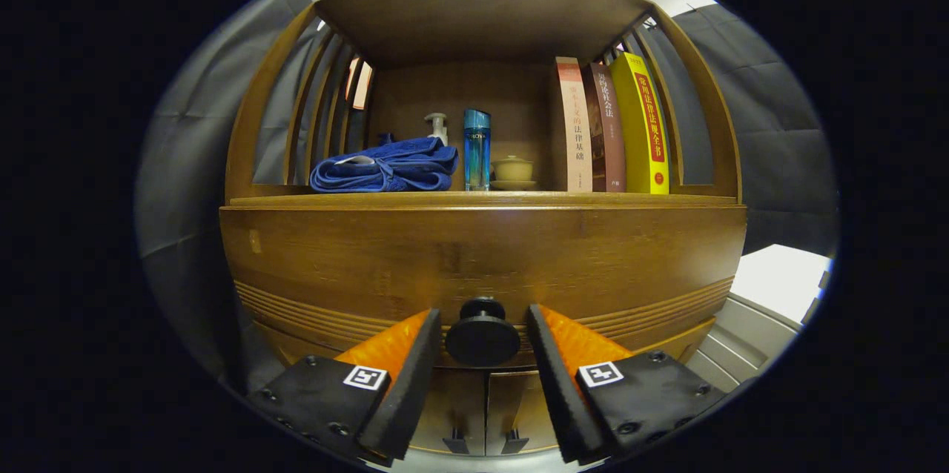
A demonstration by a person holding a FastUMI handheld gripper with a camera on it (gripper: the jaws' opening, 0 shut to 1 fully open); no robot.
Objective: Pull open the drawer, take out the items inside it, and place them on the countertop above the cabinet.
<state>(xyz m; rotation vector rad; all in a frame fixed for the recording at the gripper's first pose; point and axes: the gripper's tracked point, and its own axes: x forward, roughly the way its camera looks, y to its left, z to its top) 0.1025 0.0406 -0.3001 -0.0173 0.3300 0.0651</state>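
Looking dim and warm all over. Getting light from above and in front, with a soft shine lying on the drawer front. Glowing brightest on a white patch off to the right of the cabinet. Sitting in deep shadow under the top board and along the back of the shelf. Bending hard near the rim, curving the cabinet's straight sides like a barrel. Staying sharp on the books, bottle and towel. Going a bit soft on the knob and the fingers spread either side of it, close to the lens. Showing no strong glare.
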